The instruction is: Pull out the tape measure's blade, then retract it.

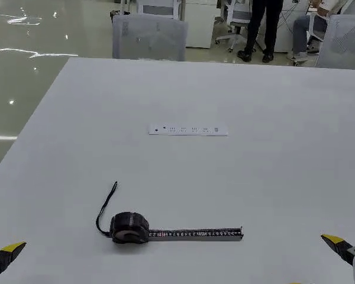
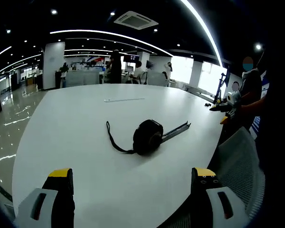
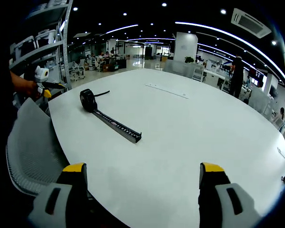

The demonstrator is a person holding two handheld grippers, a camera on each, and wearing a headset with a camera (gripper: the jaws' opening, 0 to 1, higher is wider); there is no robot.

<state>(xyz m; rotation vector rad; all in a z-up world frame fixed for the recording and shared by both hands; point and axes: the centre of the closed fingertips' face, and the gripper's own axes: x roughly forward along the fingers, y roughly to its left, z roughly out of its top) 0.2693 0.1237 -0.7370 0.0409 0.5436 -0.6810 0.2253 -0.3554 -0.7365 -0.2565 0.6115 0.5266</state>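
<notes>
Lying on the near part of the white surface (image 1: 266, 171), the tape measure (image 1: 129, 228) is seen with its dark case to the left. Its blade (image 1: 195, 234) is drawn out flat to the right, ending in the hook (image 1: 241, 232). A black wrist strap (image 1: 105, 207) trails from the case toward the far side. The blade rests out of the case with nothing gripping it, so a lock is judged to be engaged; the lock itself cannot be made out.

The left gripper (image 2: 133, 173) is held at the near left, well apart from the case. Its jaws are spread wide with nothing between them. The right gripper (image 3: 143, 167) is held at the near right, well apart from the hook, its jaws likewise spread wide and empty. Each is placed on the side of the part it would suit: left for the case, right for the blade end.

The pull-out is judged done, the retraction not yet. The case would need steadying and the lock releasing. A blade let go freely may whip, so the hook end is best guided back.

A white power strip (image 1: 187, 130) lies farther off, mid-surface, well apart from the work.
</notes>
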